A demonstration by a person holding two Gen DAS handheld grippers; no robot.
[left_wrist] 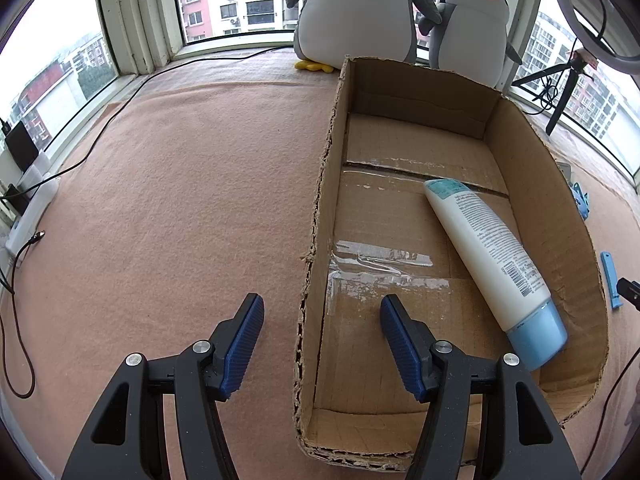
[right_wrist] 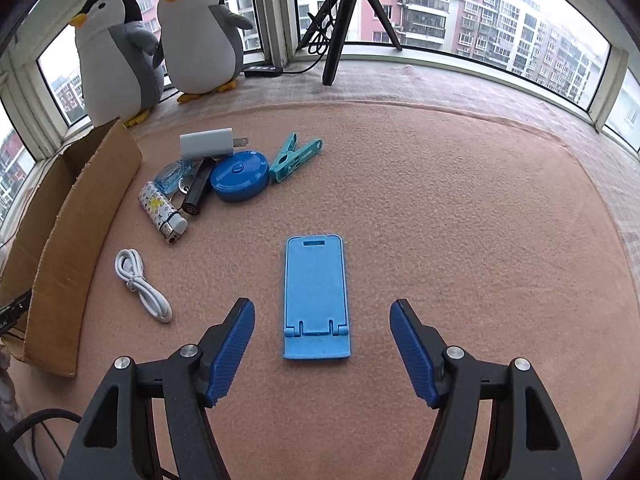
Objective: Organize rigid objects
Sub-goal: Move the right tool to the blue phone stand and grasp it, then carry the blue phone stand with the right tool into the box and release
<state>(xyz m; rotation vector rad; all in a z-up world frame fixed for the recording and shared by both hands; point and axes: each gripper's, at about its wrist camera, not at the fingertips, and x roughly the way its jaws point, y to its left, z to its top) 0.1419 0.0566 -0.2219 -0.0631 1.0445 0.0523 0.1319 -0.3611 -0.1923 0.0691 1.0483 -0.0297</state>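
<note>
Right tool (right_wrist: 322,314) spread wide (empty) over blue phone stand (right_wrist: 315,296).

Blue phone stand (right_wrist: 316,300), white-and-blue tube (left_wrist: 494,252), brown cardboard box (left_wrist: 556,216)

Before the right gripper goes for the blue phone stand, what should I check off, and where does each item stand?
1. Right gripper open: ok, jaws spread wider than the phone stand.
2. Stand centred between the fingers: ok.
3. Stand clear of neighbours: ok, the white cable lies apart.
4. Box has room: ok, only a tube inside.
5. Left gripper empty: ok, open over the box's left wall.
6. Stand lying flat, folded: ok.
</note>
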